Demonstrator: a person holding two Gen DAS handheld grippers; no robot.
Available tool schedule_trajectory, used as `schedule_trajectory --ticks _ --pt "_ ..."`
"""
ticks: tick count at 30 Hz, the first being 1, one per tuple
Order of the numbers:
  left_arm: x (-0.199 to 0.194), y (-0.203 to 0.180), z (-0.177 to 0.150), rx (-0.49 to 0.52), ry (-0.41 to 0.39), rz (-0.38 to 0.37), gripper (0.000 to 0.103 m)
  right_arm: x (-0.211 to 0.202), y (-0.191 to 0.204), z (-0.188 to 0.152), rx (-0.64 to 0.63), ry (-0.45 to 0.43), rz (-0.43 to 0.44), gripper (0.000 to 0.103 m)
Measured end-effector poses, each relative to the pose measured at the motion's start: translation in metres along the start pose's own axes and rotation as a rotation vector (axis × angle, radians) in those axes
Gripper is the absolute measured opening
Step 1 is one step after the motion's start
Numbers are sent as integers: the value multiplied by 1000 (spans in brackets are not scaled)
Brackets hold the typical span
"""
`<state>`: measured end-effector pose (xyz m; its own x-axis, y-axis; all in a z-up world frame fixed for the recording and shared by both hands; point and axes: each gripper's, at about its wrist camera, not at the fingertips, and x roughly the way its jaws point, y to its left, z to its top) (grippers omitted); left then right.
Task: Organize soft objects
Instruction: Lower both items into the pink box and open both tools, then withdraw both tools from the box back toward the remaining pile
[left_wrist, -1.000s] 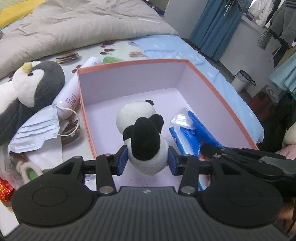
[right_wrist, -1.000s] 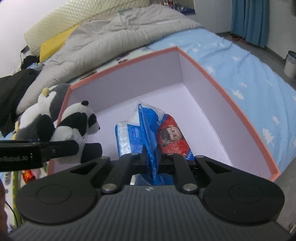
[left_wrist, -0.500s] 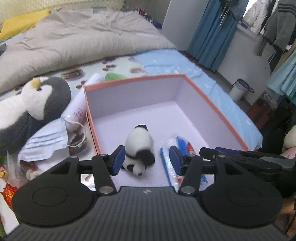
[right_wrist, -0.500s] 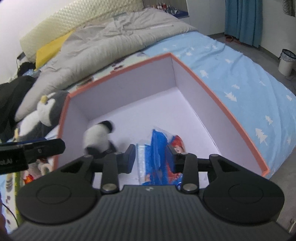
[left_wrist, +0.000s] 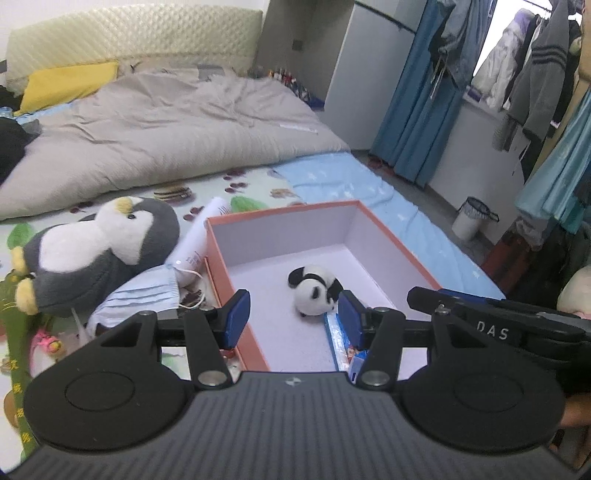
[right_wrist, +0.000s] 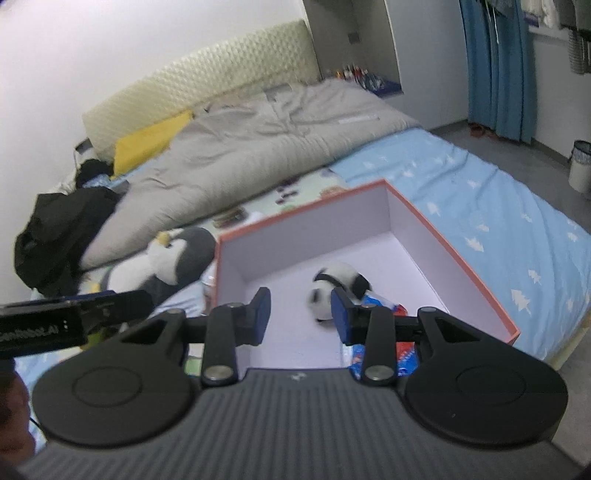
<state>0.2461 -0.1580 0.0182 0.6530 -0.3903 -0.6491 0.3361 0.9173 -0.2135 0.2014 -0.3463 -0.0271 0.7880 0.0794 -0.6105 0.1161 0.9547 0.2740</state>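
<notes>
A small panda plush (left_wrist: 314, 291) lies on the floor of the orange-rimmed box (left_wrist: 280, 213) on the bed; it also shows in the right wrist view (right_wrist: 338, 286). A blue tissue pack (left_wrist: 341, 343) lies beside it near the box's front, also seen in the right wrist view (right_wrist: 404, 350). My left gripper (left_wrist: 293, 319) is open and empty, raised above the box's near edge. My right gripper (right_wrist: 299, 317) is open and empty, also raised above the box (right_wrist: 458, 243).
A grey penguin plush (left_wrist: 96, 251), a blue face mask (left_wrist: 140, 299) and a white tube (left_wrist: 201, 236) lie left of the box. A grey duvet (left_wrist: 159, 129) covers the bed's far part. A bin (left_wrist: 471, 218) and hanging clothes stand to the right.
Both grippers opened, let go of the panda and the tissue pack into the box, then drew back and up. The panda rolled onto its side.
</notes>
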Motion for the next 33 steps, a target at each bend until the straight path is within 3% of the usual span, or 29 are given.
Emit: schedule_trajectory --ticks 18,33 --pt "-130 40 -67 -39 -102 33 59 -77 69 -51 -84 -85 67 39" --pt "-171 89 -137 -107 -96 101 59 -84 121 -121 -165 -17 151 39"
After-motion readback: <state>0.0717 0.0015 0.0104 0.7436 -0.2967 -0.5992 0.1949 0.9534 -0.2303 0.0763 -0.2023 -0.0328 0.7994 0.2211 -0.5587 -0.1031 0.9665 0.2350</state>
